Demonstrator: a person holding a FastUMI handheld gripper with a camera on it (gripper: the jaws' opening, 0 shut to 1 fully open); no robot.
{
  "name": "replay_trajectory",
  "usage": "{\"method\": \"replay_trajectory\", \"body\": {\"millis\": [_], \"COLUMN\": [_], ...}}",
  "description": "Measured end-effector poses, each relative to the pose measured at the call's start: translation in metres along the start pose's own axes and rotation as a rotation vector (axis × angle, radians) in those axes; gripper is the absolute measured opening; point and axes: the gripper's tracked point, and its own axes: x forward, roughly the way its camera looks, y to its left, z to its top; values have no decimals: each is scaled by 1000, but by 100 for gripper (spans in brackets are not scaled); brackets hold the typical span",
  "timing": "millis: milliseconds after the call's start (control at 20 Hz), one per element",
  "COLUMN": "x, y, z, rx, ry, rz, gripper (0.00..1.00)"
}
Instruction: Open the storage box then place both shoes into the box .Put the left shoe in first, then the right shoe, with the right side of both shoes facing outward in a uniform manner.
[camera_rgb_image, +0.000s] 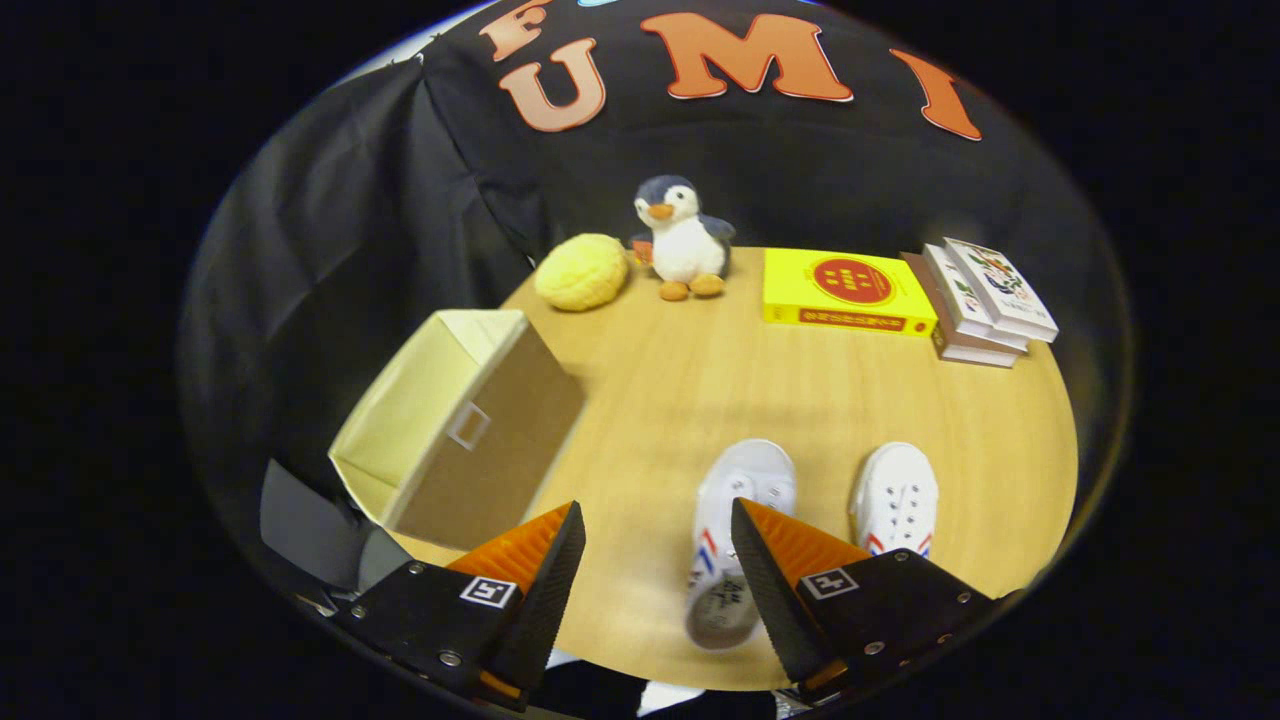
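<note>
the gripper (655, 560), low in the frame, has its fingers spread apart and empty. the left shoe (735, 545) lies between them, close against the right finger, its long axis running straight ahead, toe away. the right shoe (895, 500) sits beyond that finger, lower right. the storage box (460, 425), left of centre, is already open. no writing is legible.

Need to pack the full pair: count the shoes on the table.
2. One shoe lies partly between the open gripper fingers, beside the right finger; the other shoe lies beyond that finger, further right.
</note>
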Motion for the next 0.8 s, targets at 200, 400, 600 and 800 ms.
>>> {"method": "replay_trajectory", "body": {"millis": [200, 400, 600, 800], "x": [3, 10, 28, 47], "y": [-35, -49, -51, -64], "z": [-48, -79, -97, -104], "rx": [12, -21, -34, -135], "ry": [69, 125, 180, 204], "rz": [-68, -86, -93, -174], "gripper": [79, 74, 63, 50]}}
